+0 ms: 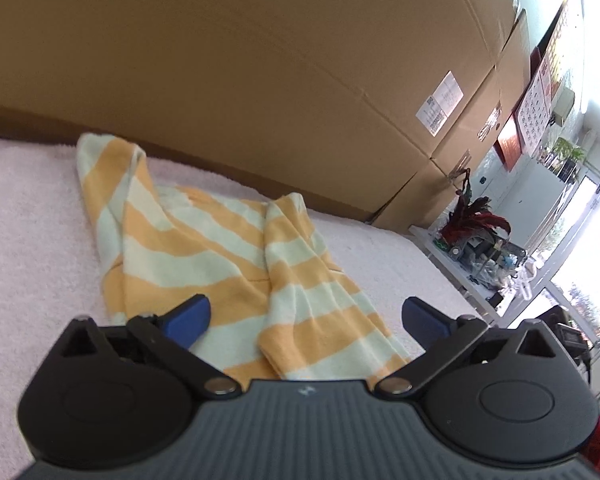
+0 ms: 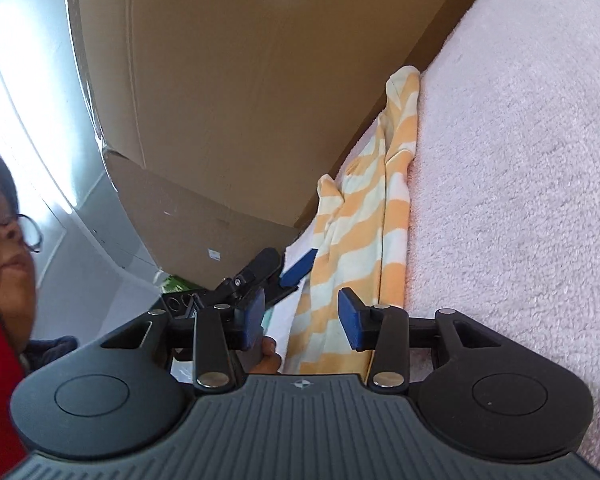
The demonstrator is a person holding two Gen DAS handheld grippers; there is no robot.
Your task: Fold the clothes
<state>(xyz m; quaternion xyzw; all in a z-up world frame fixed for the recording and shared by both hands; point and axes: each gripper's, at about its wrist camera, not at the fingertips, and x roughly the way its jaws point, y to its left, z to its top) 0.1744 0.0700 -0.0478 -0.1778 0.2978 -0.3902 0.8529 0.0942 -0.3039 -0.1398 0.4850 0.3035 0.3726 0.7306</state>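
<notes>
A yellow and pale-green striped garment (image 1: 220, 256) lies partly folded on a pink fleecy cover (image 1: 28, 240), both sleeves laid in over the body. My left gripper (image 1: 306, 320) is open just above its near hem, holding nothing. In the right wrist view the garment (image 2: 356, 232) runs lengthwise beside the boxes. My right gripper (image 2: 300, 320) is open over its near end and holds nothing. The left gripper's blue finger (image 2: 298, 268) shows beside the cloth there.
Large cardboard boxes (image 1: 260, 60) stand right behind the cover (image 2: 520, 200), close to the garment's far edge. A white side table with a red plant and clutter (image 1: 472, 236) stands to the right. The person's face (image 2: 4, 240) is at the left.
</notes>
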